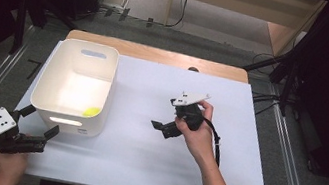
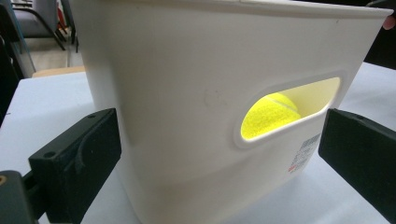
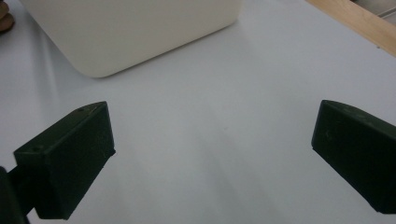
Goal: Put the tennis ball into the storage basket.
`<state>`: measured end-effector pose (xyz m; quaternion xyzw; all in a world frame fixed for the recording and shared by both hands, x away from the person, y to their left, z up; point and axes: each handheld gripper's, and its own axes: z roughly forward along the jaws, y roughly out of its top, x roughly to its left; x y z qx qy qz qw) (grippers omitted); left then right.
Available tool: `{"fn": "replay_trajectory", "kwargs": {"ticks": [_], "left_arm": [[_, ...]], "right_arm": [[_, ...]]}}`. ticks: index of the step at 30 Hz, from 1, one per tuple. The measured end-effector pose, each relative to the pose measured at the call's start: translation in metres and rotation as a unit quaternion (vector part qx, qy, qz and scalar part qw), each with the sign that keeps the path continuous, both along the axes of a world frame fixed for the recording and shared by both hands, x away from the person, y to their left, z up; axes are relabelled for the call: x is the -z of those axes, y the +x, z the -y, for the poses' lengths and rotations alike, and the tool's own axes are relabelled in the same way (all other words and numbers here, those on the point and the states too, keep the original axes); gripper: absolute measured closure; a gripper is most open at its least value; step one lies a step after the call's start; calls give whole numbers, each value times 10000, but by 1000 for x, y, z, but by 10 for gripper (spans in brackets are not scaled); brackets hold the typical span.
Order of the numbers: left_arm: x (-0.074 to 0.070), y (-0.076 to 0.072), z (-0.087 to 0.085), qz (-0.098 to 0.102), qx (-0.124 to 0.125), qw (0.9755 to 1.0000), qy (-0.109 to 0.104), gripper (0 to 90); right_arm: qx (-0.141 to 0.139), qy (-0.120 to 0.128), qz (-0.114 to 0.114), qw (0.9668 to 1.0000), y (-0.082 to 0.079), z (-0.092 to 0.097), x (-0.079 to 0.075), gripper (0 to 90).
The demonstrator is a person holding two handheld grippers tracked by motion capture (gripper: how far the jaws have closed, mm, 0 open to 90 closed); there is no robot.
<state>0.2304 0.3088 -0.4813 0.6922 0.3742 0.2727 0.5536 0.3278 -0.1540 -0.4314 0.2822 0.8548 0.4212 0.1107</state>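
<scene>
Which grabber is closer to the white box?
The left gripper: its open black jaws sit beside the white plastic bin, while the right gripper hovers farther away, mid-table.

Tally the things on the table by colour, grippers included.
White: 1, the bin
Yellow: 1, the tennis ball inside the bin
Black: 2, the left gripper and the right gripper, both open
Total: 4

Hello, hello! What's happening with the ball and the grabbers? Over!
Both grippers open: left gripper at the white bin, right gripper over the table. Tennis ball inside bin. Nothing blocking.
</scene>
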Motion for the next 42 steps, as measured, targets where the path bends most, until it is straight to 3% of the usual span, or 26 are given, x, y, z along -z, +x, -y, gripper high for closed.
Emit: {"fn": "replay_trajectory", "kwargs": {"ticks": [23,42], "left_arm": [[0,0,0,-4,-2,10000,41,0],[0,0,1,1,-5,10000,59,0]], "right_arm": [[468,252,37,9986,-18,47,28,0],[918,401,-48,9950,-34,87,51,0]]}}
